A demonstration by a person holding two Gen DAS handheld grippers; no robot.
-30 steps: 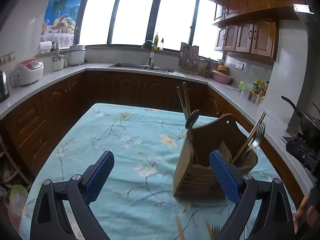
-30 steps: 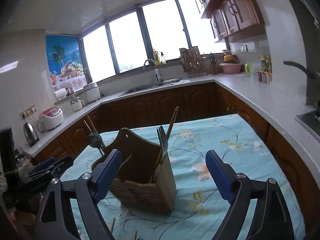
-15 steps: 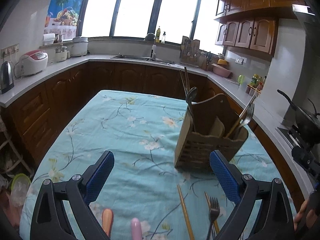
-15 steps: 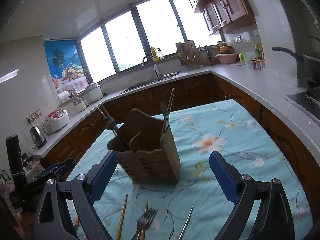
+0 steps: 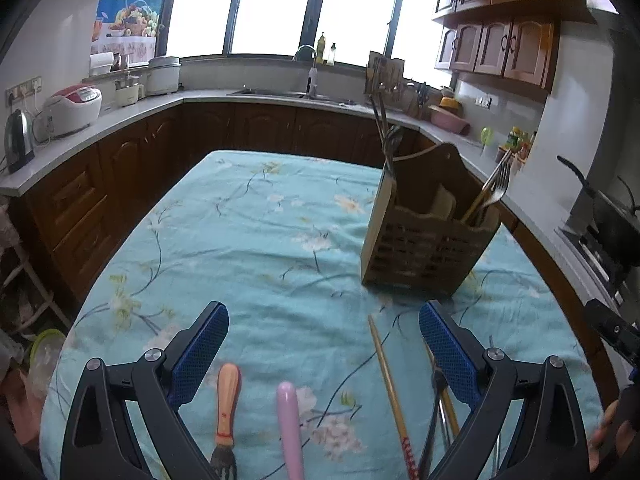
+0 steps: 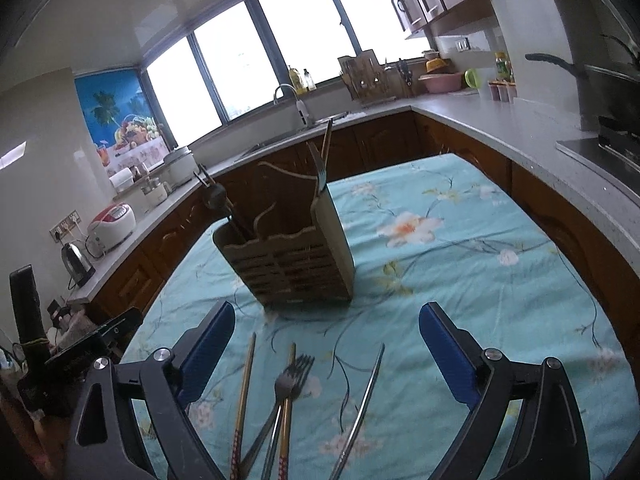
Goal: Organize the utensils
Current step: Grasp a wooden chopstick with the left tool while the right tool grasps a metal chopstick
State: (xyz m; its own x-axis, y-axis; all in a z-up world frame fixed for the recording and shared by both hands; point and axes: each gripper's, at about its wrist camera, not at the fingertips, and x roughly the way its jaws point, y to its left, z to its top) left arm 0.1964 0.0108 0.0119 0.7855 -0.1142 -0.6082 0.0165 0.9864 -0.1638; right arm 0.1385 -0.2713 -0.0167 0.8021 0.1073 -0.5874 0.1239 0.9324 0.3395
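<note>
- Hovering above the near edge of the tabletop [image 5: 256,240], the left tool [image 5: 323,344] has its blue pads spread wide with nothing between them.
- The right tool [image 6: 326,344] hangs likewise over the floral cloth, jaws wide apart and empty.
- A wooden caddy [image 5: 428,236] stands upright on the cloth ahead of both tools, well apart from them.
- The caddy's right compartment holds a fork [image 5: 498,186] and chopsticks, leaning outward; a dark spoon [image 5: 390,140] and more chopsticks stick up from its left side.
- In the left view, a wooden-handled fork [image 5: 227,404] and a pink handle [image 5: 289,424] lie between the pads, and a chopstick [image 5: 390,388] lies just right of them.
- In the right view, two chopsticks [image 6: 244,396], a loose fork [image 6: 290,380] and a thin metal utensil [image 6: 362,408] lie on the cloth between the pads, near the caddy's front.
</note>
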